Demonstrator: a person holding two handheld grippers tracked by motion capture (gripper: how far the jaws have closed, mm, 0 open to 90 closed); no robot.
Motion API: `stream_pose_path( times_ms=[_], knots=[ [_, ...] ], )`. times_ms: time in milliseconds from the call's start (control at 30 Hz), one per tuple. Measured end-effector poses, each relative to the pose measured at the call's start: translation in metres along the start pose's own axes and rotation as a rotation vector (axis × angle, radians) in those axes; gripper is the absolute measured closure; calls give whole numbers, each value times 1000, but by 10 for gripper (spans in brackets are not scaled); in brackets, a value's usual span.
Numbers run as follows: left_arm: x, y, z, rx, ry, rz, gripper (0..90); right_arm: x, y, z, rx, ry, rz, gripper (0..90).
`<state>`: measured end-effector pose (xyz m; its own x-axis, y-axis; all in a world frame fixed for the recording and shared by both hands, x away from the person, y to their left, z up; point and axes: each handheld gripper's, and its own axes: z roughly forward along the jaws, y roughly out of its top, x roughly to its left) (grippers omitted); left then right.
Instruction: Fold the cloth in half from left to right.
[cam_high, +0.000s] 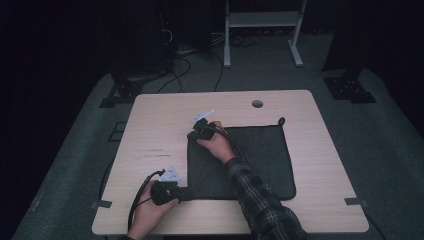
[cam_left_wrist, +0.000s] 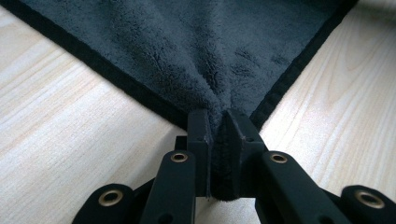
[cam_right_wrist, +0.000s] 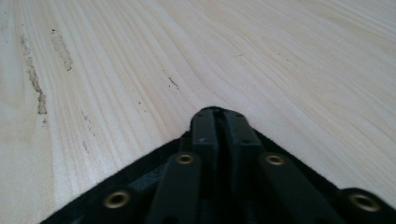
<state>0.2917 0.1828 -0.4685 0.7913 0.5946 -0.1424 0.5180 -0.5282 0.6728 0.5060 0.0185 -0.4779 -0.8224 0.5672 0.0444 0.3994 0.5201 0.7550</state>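
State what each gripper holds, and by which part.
Both hold the towel: left gripper its near-left corner, right gripper its far-left corner.

Dark grey fleecy cloth (cam_high: 250, 160) with black edging and a corner loop, spread flat on the counter (cam_high: 150, 130); its near-left and far-left corners are pinched up.

Left tongs (cam_high: 182, 192): held in the left hand (cam_high: 150, 210) at the near left of the counter, jaws closed on the near-left corner of the dark towel (cam_left_wrist: 196, 51). Right tongs (cam_high: 192, 134): held in the right hand (cam_high: 216, 145), plaid-sleeved forearm (cam_high: 255, 192) reaching forward across the towel, jaws pressed together over its far-left corner, black edging visible beneath them.
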Motion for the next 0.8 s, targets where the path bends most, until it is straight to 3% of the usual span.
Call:
stream_pose_path(
  times_ms=[233,433,500,633,800],
  knots=[
    [1,0,-1,-5,-9,-3,801,3,5,-6,8,-6,11,879],
    [0,7,-8,-71,-17,3,804,-2,13,-27,-35,18,18,881],
    [-2,14,-13,-125,-38,9,806,-4,14,-34,-46,22,18,881],
    [-6,28,-17,-187,-55,40,806,-10,14,-51,-69,26,23,881],
    [-12,43,-13,-221,-95,72,806,-18,12,-71,-80,11,17,881]
  ],
)
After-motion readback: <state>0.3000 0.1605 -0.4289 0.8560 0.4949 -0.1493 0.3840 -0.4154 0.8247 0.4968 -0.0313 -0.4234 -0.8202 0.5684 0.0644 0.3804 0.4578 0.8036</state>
